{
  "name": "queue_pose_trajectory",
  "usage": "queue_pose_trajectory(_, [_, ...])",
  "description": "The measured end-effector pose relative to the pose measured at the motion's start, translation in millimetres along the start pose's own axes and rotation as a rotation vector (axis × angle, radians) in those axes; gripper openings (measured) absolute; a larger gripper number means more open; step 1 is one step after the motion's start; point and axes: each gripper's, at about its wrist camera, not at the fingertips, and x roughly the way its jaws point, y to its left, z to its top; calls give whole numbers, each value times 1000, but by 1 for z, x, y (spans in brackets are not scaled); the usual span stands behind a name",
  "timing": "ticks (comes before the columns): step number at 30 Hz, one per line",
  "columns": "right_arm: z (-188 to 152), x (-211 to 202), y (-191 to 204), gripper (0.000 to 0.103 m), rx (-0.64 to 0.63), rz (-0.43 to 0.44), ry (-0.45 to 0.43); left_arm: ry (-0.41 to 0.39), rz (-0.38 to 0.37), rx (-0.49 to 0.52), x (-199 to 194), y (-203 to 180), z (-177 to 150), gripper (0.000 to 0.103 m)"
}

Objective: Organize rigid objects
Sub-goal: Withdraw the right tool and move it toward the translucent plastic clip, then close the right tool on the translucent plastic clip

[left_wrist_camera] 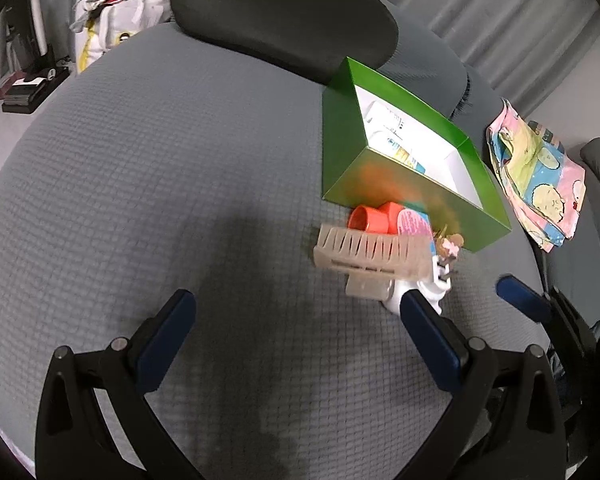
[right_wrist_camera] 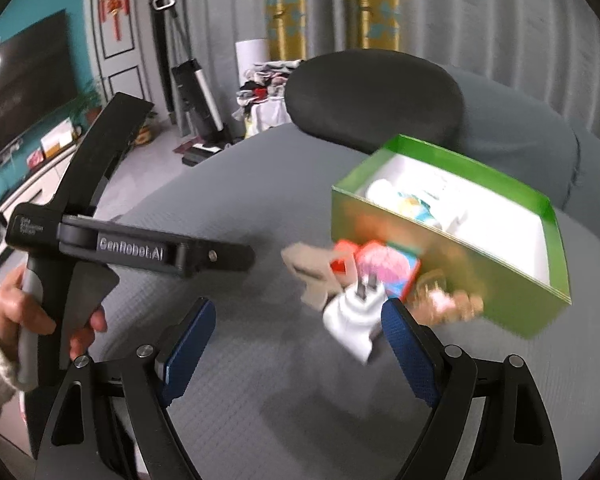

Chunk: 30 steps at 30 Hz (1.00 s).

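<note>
- Blue-padded left gripper (left_wrist_camera: 296,312) and right gripper (right_wrist_camera: 296,328) are both spread wide and hold nothing; a closing here may catch only the grey quilted bed cover (left_wrist_camera: 160,160).
- White plastic wall plug (right_wrist_camera: 352,320) lies just beside the right gripper's pad; a sideways nudge may push it away.
- Beige plastic hair claw (left_wrist_camera: 368,256) and orange plastic cups (left_wrist_camera: 374,218) crowd against the green cardboard box (left_wrist_camera: 340,152), so a grasp may drag the neighbours too.
</note>
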Motion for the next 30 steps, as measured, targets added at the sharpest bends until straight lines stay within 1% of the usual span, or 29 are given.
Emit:
queue_pose_trajectory(3, [7,14,-6,81,-12,-7,26,20,-26,8,11,-2,6,101])
queue_pose_trajectory(5, [11,23,-10,76,-33,1,43,31,-39,22,19,-5,9,101])
queue_pose_trajectory(8, [15,33,-13,74,-74,1,71,40,-45,36,28,-5,13,99])
queue_pose_trajectory(12, [22,45,-16,72,-126,21,101,59,-86,22,35,0,20,96])
queue_pose_trajectory(16, [27,53,-14,71,-188,51,137,83,-144,-1,40,3,24,96])
queue_pose_trajectory(19, [30,62,-10,65,-236,51,178,104,-163,-11,42,4,25,96])
queue_pose_trajectory(23, [31,72,-7,63,-290,47,221,123,-200,-25,45,2,27,95])
queue_pose_trajectory(24, [31,74,-6,61,-300,44,230,128,-210,-28,46,2,28,95])
queue_pose_trajectory(25, [31,77,-5,54,-312,46,247,136,-225,-35,47,3,28,95])
queue_pose_trajectory(26, [31,80,-4,48,-319,46,257,140,-236,-37,48,1,28,93])
queue_pose_trajectory(27, [31,81,-3,46,-328,44,266,143,-250,-37,48,2,28,88])
queue_pose_trajectory(28, [30,83,-2,41,-342,40,277,147,-262,-39,48,2,28,87])
queue_pose_trajectory(30, [28,83,-2,40,-355,42,283,155,-266,-44,48,2,26,87])
